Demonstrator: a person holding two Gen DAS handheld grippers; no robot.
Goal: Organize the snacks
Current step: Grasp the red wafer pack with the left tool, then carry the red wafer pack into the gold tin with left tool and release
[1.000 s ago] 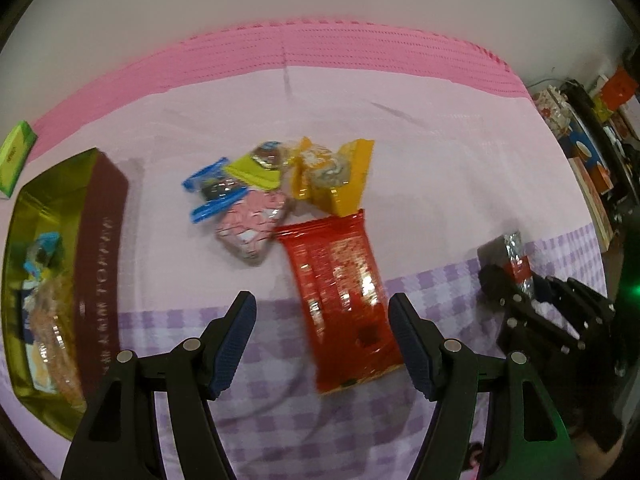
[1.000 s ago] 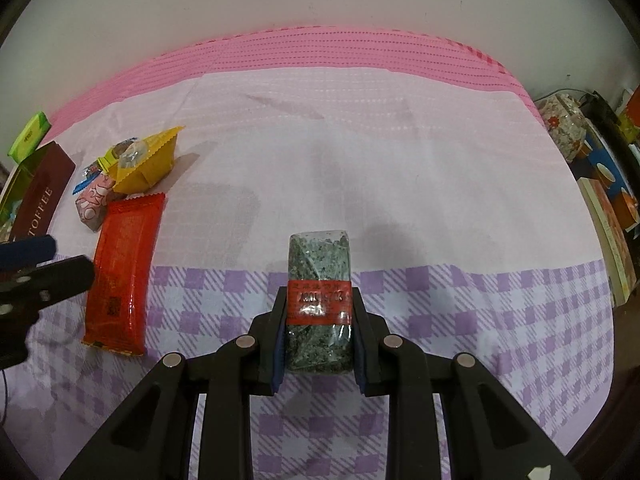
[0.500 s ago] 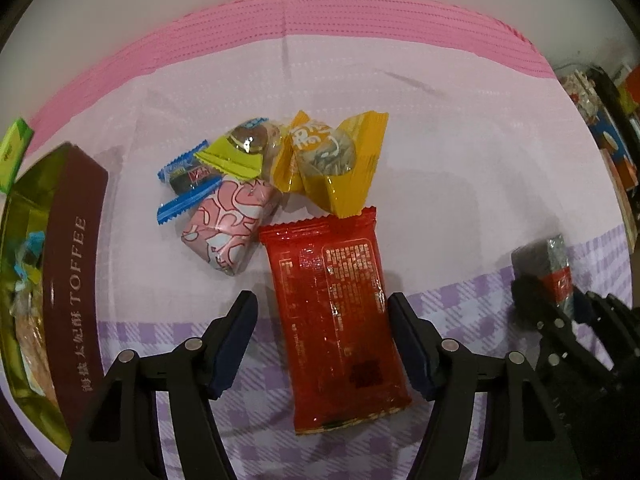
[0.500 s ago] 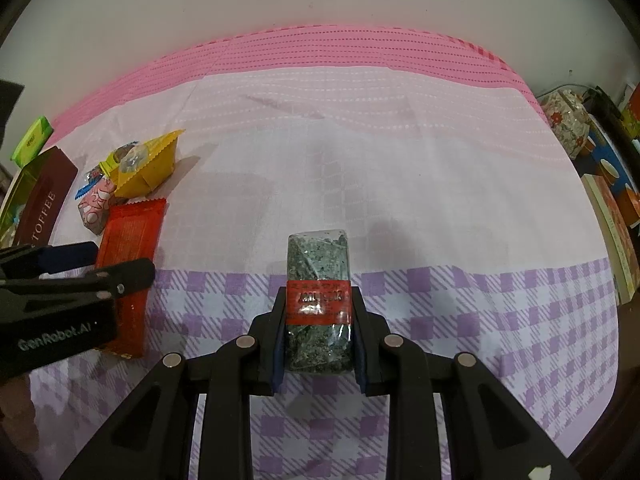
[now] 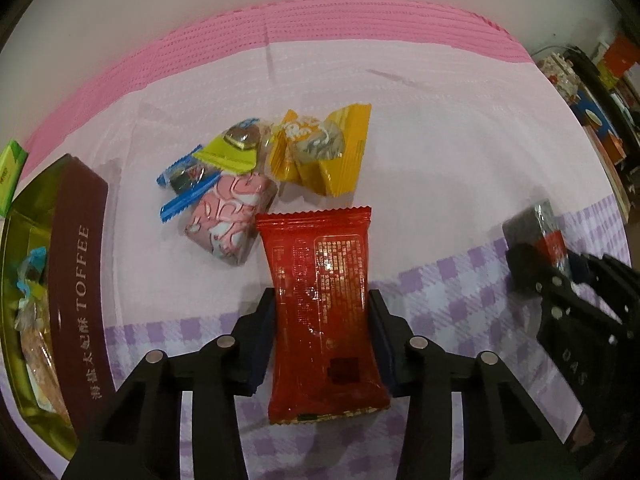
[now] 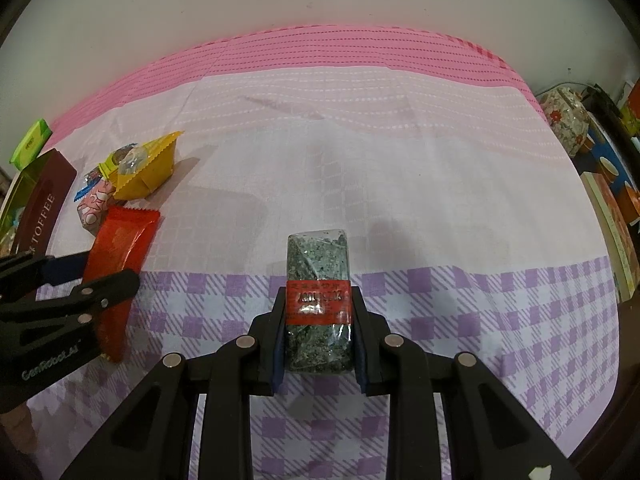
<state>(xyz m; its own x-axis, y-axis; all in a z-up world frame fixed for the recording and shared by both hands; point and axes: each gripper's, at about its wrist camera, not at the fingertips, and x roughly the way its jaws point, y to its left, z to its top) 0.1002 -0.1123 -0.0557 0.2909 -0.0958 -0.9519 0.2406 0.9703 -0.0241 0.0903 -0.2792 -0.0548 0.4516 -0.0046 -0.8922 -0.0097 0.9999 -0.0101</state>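
My left tool (image 5: 322, 322) has come forward in the last second and its jaws have closed from wide apart onto the red packet (image 5: 324, 300), pads pressed to both long edges. I judge that packet is ready to lift toward the toffee box (image 5: 76, 264) at my left, which already holds some snacks. My right tool (image 6: 319, 334) stays clenched on the green-speckled bar (image 6: 318, 300), low over the worktop (image 6: 420, 184). The small candies (image 5: 256, 168) remain heaped just beyond the red packet, the pink one touching its corner. I cannot tell whether either snack is clear of the cloth, and most of the box interior is cut off.
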